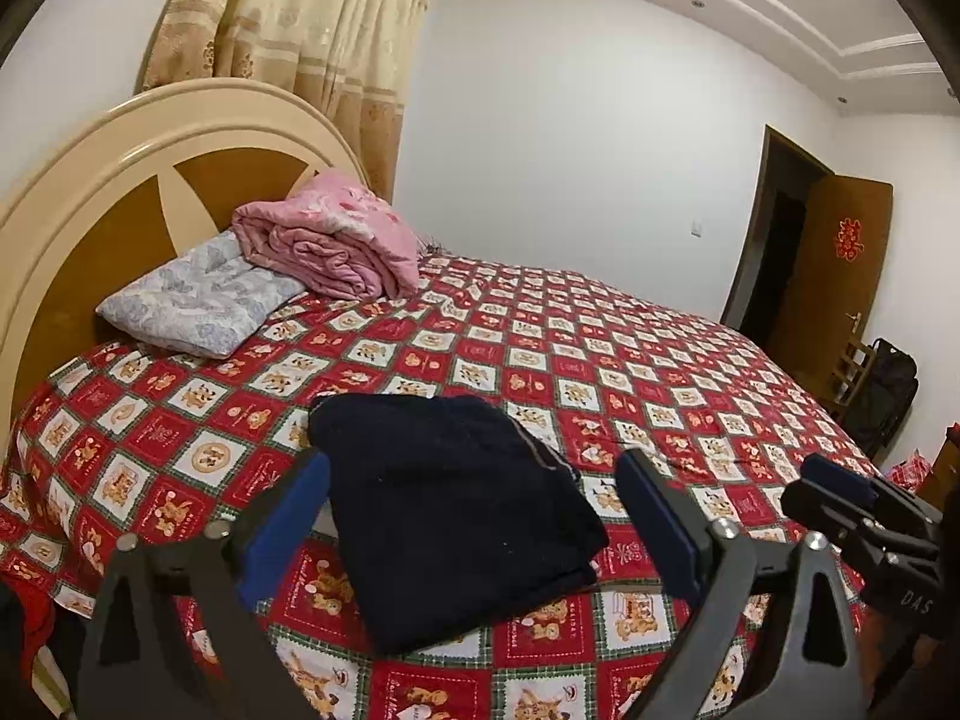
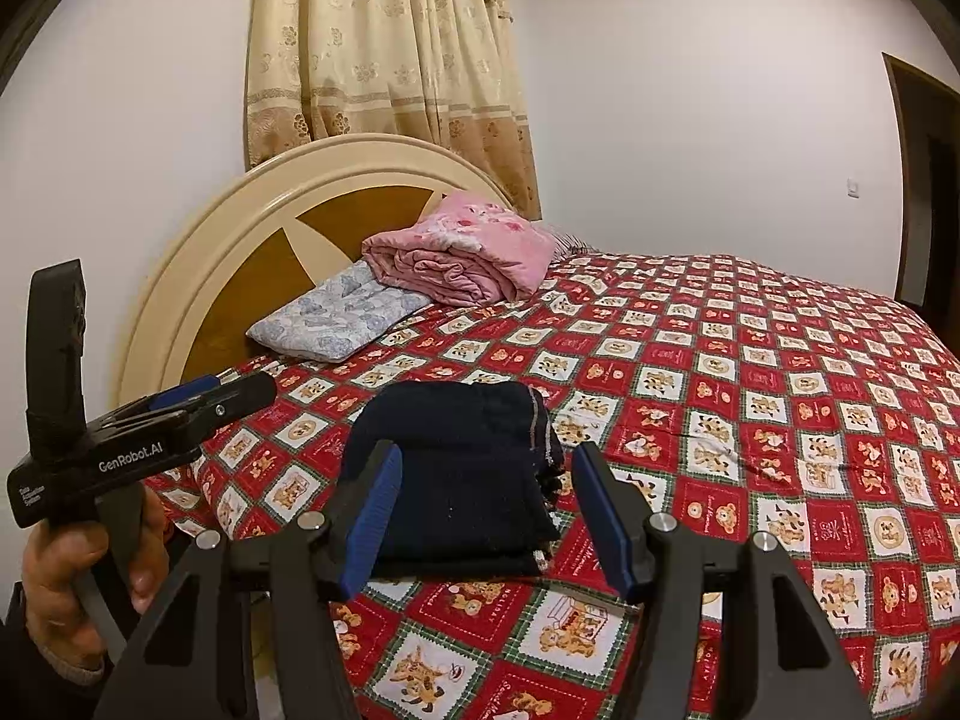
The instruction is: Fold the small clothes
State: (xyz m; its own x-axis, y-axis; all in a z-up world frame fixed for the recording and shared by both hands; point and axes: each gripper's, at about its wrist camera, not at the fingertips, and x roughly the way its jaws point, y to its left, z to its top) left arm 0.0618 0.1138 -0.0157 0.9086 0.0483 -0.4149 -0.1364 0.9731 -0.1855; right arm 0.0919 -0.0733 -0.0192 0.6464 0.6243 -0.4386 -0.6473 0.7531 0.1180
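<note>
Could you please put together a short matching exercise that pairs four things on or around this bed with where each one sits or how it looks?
Things:
1. dark navy garment
2. pink blanket
3. pale blue floral pillow
4. brown door

Descriptions:
A. standing open, with a red paper decoration on it
B. lying flat against the headboard, partly under another item
C. folded into a compact stack on the near part of the bed
D. bundled up and resting on the pillow's far end

Pairs: 1-C, 2-D, 3-B, 4-A
</note>
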